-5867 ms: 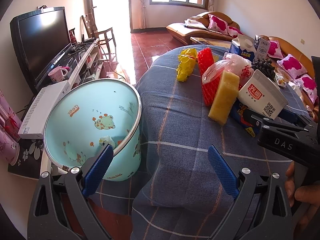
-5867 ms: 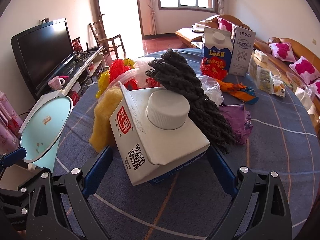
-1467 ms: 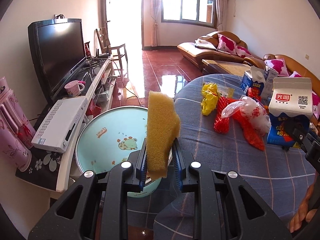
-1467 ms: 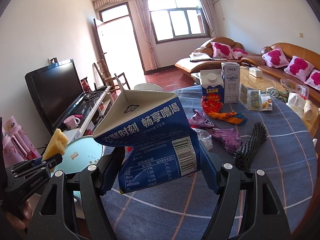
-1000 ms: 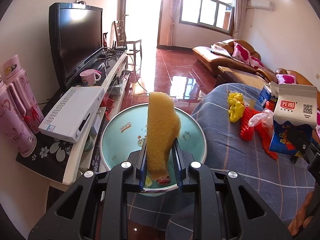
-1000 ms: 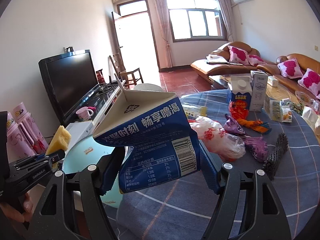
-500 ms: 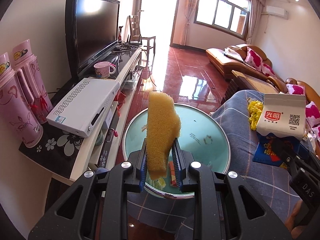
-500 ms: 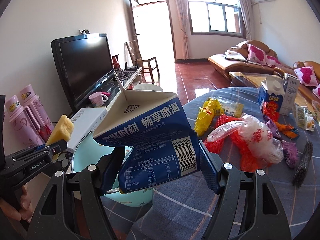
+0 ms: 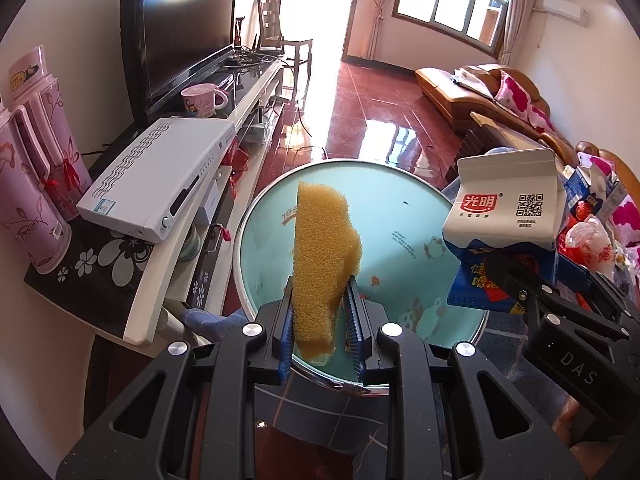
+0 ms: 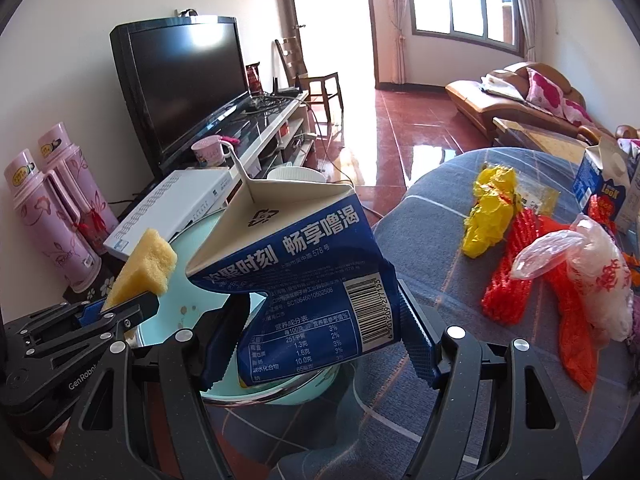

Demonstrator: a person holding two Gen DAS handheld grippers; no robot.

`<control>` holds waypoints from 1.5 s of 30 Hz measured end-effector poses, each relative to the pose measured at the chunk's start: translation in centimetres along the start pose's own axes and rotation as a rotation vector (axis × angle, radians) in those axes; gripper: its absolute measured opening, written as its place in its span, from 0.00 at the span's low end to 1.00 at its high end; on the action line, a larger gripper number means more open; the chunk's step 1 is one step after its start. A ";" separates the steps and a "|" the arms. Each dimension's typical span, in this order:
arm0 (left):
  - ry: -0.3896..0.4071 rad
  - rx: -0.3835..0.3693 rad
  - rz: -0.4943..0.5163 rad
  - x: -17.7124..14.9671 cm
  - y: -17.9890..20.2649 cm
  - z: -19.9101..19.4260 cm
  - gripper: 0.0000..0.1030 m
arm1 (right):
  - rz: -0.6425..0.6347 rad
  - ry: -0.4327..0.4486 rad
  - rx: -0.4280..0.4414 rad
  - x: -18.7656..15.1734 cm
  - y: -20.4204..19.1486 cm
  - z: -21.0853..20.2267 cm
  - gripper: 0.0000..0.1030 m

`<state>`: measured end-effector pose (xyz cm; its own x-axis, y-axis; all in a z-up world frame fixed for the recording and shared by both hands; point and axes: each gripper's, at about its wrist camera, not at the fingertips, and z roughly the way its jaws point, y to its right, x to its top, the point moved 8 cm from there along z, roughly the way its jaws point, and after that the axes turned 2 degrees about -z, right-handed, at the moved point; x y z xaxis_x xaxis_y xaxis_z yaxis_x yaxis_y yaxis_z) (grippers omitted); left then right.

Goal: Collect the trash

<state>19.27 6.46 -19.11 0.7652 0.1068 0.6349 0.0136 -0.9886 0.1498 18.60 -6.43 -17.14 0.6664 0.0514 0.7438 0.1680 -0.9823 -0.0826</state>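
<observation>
My left gripper point(image 9: 320, 320) is shut on a yellow sponge point(image 9: 324, 252) and holds it upright over the open mouth of a light blue bin point(image 9: 404, 216). The sponge also shows in the right wrist view point(image 10: 144, 264). My right gripper point(image 10: 316, 336) is shut on a blue and white milk carton point(image 10: 304, 276) and holds it above the bin's point(image 10: 180, 280) near rim. In the left wrist view the carton point(image 9: 508, 216) hangs over the bin's right edge.
A TV stand with a white box point(image 9: 160, 172), a pink mug point(image 9: 200, 100), pink flasks point(image 9: 28, 184) and a TV point(image 9: 180, 28) is left of the bin. On the blue-clothed table point(image 10: 432, 232) lie a yellow wrapper point(image 10: 492, 208), red net point(image 10: 516, 276), plastic bag point(image 10: 600, 272) and cartons point(image 10: 604, 184).
Both grippers have swung left from the table toward the bin. The sponge now hangs over the bin's middle and the carton over its rim. Both grips are unchanged.
</observation>
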 end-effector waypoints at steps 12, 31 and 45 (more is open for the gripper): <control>-0.043 0.013 -0.008 -0.8 -0.7 1.8 0.22 | -0.013 -0.067 0.068 -0.2 -1.5 3.3 0.72; -0.020 0.051 0.054 -1.1 0.3 1.9 0.64 | 0.041 -0.009 0.017 -0.5 1.2 0.3 0.75; -0.004 0.038 0.032 -1.0 1.9 -0.1 0.77 | 0.111 0.062 -0.065 -1.4 5.5 -4.5 0.75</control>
<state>18.45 4.48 -19.33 0.7679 0.0748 0.6362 0.0136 -0.9948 0.1006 15.35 -12.76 -15.64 0.6318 -0.0679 0.7722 0.0469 -0.9910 -0.1255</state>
